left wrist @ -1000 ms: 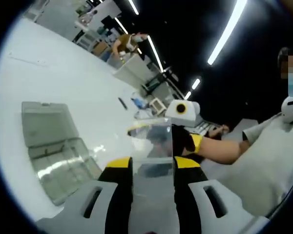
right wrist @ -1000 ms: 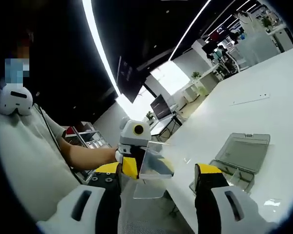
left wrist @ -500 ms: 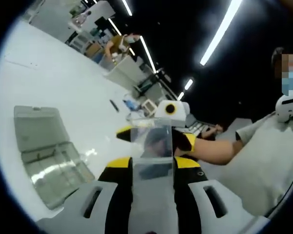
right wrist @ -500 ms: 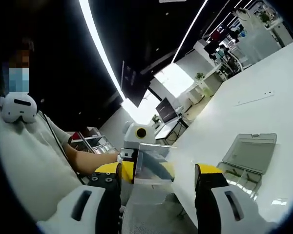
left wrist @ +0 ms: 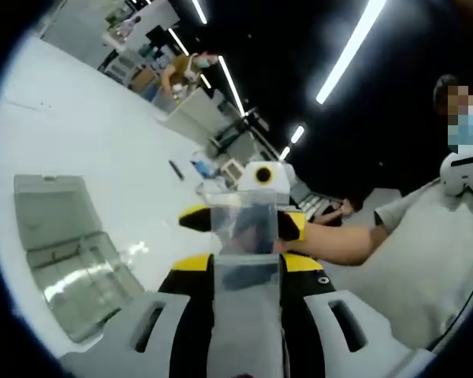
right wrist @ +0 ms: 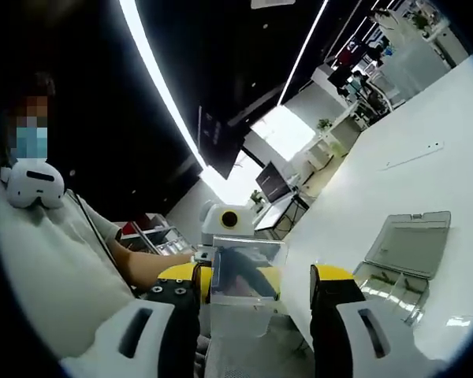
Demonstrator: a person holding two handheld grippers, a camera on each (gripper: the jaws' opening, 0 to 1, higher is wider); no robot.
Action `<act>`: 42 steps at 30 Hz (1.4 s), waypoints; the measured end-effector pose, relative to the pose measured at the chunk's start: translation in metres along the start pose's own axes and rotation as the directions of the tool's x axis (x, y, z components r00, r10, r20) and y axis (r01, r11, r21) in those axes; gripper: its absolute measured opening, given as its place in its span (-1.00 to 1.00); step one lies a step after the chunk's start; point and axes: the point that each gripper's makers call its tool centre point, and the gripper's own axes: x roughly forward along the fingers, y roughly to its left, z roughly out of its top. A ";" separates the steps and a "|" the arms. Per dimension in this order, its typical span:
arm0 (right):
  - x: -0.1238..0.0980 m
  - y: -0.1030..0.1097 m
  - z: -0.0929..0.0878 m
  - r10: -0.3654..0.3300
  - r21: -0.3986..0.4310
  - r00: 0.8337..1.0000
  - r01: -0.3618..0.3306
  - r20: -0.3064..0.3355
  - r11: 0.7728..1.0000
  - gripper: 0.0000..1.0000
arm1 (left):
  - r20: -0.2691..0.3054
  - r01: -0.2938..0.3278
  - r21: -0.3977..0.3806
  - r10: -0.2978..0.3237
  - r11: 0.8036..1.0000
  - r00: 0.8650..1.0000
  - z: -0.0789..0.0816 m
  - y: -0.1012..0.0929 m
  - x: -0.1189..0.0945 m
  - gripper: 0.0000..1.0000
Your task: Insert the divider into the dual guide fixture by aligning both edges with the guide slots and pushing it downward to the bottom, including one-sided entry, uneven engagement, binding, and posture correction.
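A clear flat divider (left wrist: 246,236) stands up between the yellow-tipped jaws of my left gripper (left wrist: 248,266), which is shut on its two side edges. Its far end reaches my right gripper (left wrist: 244,222), which faces me from beyond it. In the right gripper view the divider (right wrist: 246,287) lies between the wide-set jaws of the right gripper (right wrist: 255,276), which is open, with a gap on its right side. The left gripper (right wrist: 238,268) holds it from behind. The clear guide fixture box (left wrist: 71,268), lid folded open, rests on the table (right wrist: 398,256), apart from both grippers.
The white table (left wrist: 102,150) runs far back, with a small dark item (left wrist: 176,169) on it. A person's white-shirted body (left wrist: 426,268) and bare forearm (left wrist: 339,246) are close behind the grippers. Desks and another person (left wrist: 185,71) are in the background.
In the right gripper view the divider has turned from slanted and nearly edge-on to broad face toward the camera. Both views have shifted a little; the box has not moved on the table.
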 end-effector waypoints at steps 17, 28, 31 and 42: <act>0.000 0.000 0.000 0.017 0.030 1.000 -0.017 0.013 0.999 -0.14 | -0.007 0.009 0.001 -0.009 1.000 1.000 -0.001 -0.001 0.003 -0.40; -0.001 0.005 0.002 0.037 0.052 0.999 -0.039 0.035 0.998 -0.19 | -0.009 0.013 -0.003 -0.013 1.000 1.000 -0.002 -0.001 0.005 -0.40; 0.000 0.005 0.003 0.039 0.049 0.999 -0.040 0.037 0.998 -0.21 | -0.012 0.015 -0.006 -0.015 1.000 1.000 -0.003 -0.001 0.005 -0.40; 0.000 0.006 0.003 0.043 0.055 0.998 -0.045 0.037 0.997 -0.30 | -0.008 0.018 -0.012 -0.018 1.000 1.000 -0.004 -0.001 0.006 -0.40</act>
